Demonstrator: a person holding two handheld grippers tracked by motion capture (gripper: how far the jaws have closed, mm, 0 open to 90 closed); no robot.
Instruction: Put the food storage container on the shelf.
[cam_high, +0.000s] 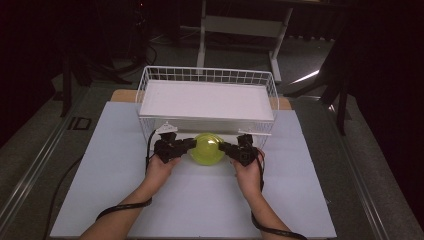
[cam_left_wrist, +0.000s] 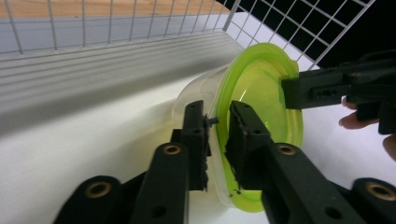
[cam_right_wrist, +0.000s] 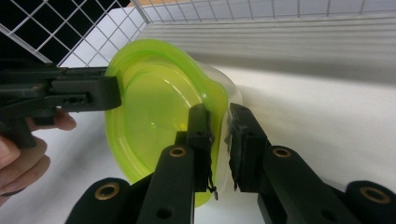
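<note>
Yellow-green round plastic lid (cam_high: 207, 148) on its clear plastic tub (cam_left_wrist: 196, 100) sat just in front of the white wire basket (cam_high: 145, 80), on the white table (cam_high: 200, 200). Left gripper (cam_left_wrist: 217, 122) pinched the lid's rim on one side; right gripper (cam_right_wrist: 218, 122) pinched the opposite rim, both tongs pressed together on it.

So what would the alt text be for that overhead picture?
Two hands hold black tongs, left tongs and right tongs, clamped on opposite edges of a yellow-green lidded container over a white table. Just behind it stands a white wire basket holding a white board.
</note>
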